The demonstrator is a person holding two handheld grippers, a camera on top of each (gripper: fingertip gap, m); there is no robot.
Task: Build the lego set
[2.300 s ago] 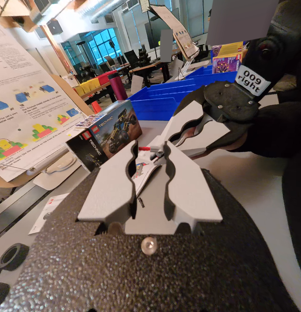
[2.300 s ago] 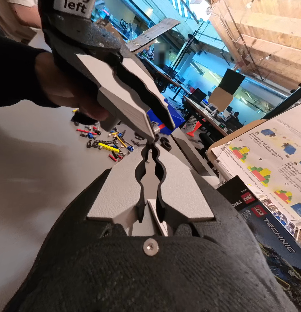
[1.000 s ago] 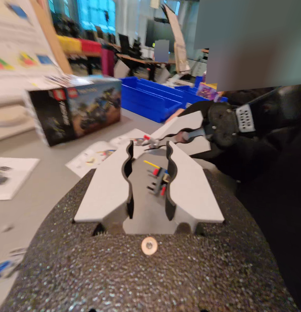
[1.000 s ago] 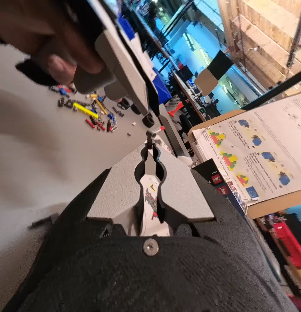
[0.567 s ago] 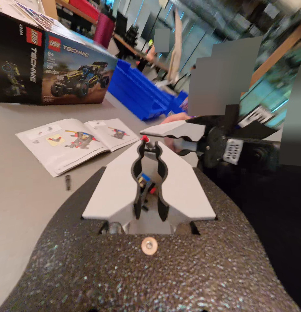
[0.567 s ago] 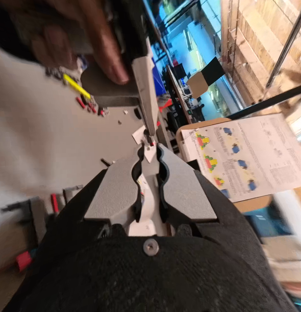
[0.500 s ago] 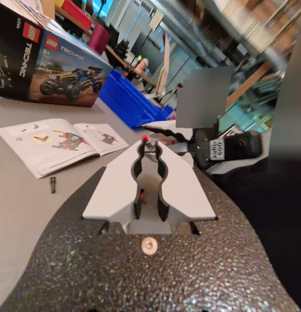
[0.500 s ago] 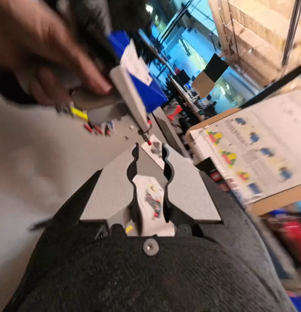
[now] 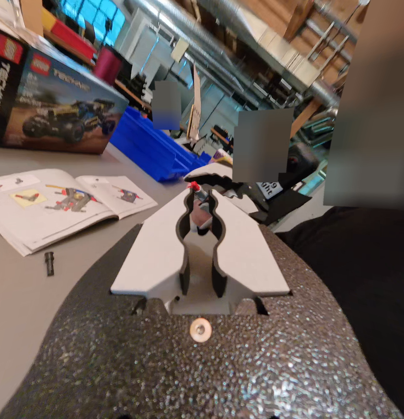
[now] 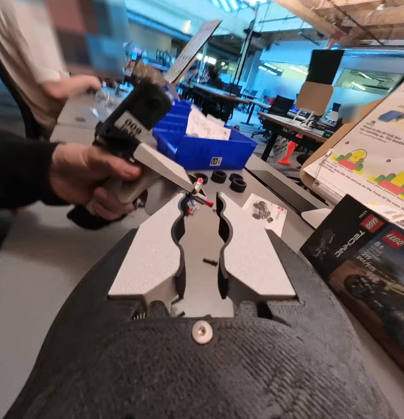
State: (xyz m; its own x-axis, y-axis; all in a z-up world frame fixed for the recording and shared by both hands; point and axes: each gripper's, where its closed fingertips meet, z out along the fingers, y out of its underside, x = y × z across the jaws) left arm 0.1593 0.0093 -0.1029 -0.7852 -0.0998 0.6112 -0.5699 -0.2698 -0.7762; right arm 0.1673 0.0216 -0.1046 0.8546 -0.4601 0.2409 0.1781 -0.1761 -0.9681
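A black pin is seen lying on the grey tabletop, just beside the near corner of the open instruction booklet. The left gripper is observed with its jaws drawn narrow and clamped at the tips on a small grey connector with a red axle; the red end protrudes above the tips. The same piece is recorded in the right wrist view, held at the tip of the left gripper, which is grasped by a hand in a dark sleeve.

The right gripper is noted with its jaws parted and nothing between them; the held piece lies just beyond its left fingertip, and contact cannot be determined. The black pin is visible on the tabletop through the gap. In the left wrist view the right gripper is seen just behind the held piece, partly covered by a mosaic patch.

Farther out, a loose leaflet is noted flat on the tabletop, and four black tyres are grouped beyond it. The set box stands behind the booklet. Blue bins are placed behind the tyres, one of them holding paper slips. A printed instruction board is propped at the right, above the set box.
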